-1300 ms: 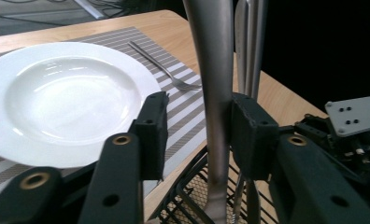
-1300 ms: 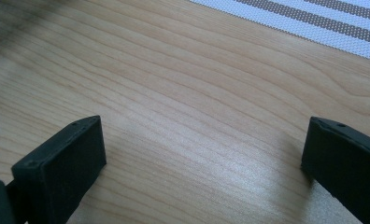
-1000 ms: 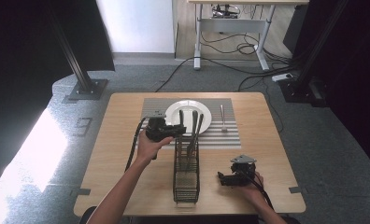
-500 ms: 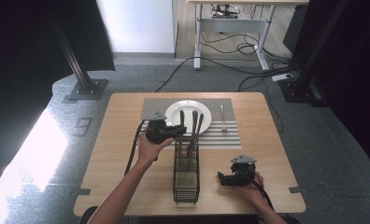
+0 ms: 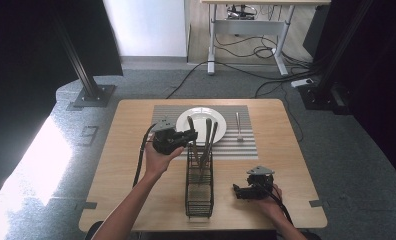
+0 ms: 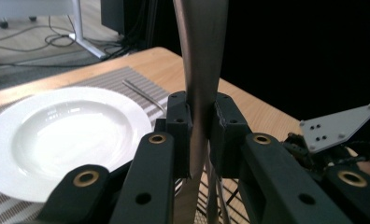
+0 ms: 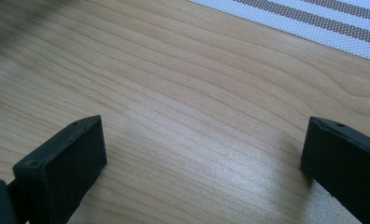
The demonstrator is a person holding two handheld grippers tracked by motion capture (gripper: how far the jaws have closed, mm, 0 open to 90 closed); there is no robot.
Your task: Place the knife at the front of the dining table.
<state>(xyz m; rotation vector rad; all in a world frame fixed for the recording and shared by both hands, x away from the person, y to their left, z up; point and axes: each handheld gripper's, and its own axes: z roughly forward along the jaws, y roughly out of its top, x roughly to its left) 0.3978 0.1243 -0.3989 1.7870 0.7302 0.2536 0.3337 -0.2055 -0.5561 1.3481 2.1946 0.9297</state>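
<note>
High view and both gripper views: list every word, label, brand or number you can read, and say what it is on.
None can be read: the white plate, striped placemat, wire rack, metal utensil handle and both tools bear no visible lettering. The floor marking left of the table is too small to read.

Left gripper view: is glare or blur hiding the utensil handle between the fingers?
Left gripper view: the utensil handle is soft-focused up close with a pale sheen, yet plainly clamped; the plate shows window glare. High view: a bright sunlit patch on the floor at left, dark surroundings. Right gripper view: evenly lit wood, sharp.
</note>
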